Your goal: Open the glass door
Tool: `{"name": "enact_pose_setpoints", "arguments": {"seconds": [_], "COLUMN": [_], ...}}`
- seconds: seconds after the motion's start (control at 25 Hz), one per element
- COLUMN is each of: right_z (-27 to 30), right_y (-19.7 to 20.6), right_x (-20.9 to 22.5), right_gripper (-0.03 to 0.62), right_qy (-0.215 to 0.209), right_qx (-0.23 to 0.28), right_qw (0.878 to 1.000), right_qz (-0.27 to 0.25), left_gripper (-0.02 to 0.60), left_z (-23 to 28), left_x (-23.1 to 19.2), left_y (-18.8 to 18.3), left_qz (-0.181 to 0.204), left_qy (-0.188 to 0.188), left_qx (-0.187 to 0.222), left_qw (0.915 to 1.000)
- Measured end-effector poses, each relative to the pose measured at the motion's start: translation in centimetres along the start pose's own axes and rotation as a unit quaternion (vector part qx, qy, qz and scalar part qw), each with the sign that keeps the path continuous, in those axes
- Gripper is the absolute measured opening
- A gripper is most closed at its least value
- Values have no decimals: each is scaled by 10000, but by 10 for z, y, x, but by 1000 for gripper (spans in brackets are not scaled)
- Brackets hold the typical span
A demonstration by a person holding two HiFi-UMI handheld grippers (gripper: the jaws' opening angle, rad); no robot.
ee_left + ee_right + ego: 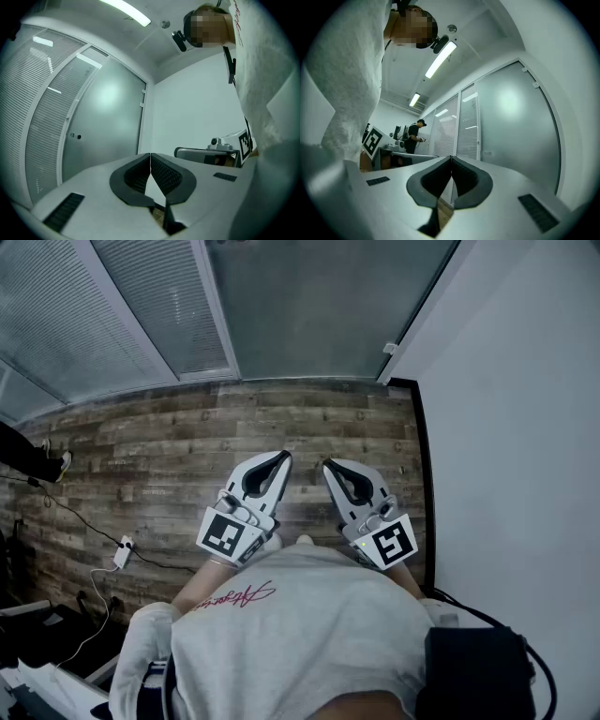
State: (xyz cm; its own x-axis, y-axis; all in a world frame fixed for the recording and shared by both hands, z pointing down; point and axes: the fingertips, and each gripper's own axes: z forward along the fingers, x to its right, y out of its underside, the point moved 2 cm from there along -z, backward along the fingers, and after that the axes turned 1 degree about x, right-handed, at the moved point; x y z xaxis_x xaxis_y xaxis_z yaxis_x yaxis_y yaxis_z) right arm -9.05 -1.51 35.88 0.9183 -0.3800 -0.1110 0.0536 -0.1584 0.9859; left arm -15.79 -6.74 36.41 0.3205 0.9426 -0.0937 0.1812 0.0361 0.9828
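Observation:
The frosted glass door (pixel 319 306) stands closed ahead of me, between slatted glass panels and a white wall. Its small lock (pixel 75 136) shows on the door (pixel 105 117) in the left gripper view, and the door (pixel 518 126) fills the right of the right gripper view. Both grippers are held close to my chest, well short of the door. My left gripper (pixel 282 458) is shut with nothing in it, its tips (pixel 150 155) touching. My right gripper (pixel 328 466) is also shut and empty, tips (pixel 451 158) together.
Wood-plank floor (pixel 169 442) runs up to the door. A white wall (pixel 516 427) lines the right side. Slatted glass panels (pixel 112 306) stand left of the door. Cables and a white plug (pixel 122 554) lie on the floor at left. Another person (pixel 414 136) stands far off.

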Motion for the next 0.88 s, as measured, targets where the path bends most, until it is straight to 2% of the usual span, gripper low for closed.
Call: {"name": "enact_pose_setpoints", "arguments": {"seconds": [0.24, 0.44, 0.88], "right_z": [-2, -8, -28], "right_y": [-7, 4, 5], "right_x": [2, 8, 33], "right_gripper": [18, 18, 20], "right_qy": [-5, 123, 248], "right_qx": [236, 25, 272], "right_qw": [9997, 9998, 9988], "right_qz": [25, 184, 308], "left_gripper": [17, 17, 17], "left_z": [-1, 0, 14], "left_x": [5, 8, 18], "left_y": [4, 0, 5], "left_qz": [31, 43, 96], "left_qy": [40, -48, -285], "left_qx": [-98, -52, 47], "left_qw": [9999, 10000, 9995]}}
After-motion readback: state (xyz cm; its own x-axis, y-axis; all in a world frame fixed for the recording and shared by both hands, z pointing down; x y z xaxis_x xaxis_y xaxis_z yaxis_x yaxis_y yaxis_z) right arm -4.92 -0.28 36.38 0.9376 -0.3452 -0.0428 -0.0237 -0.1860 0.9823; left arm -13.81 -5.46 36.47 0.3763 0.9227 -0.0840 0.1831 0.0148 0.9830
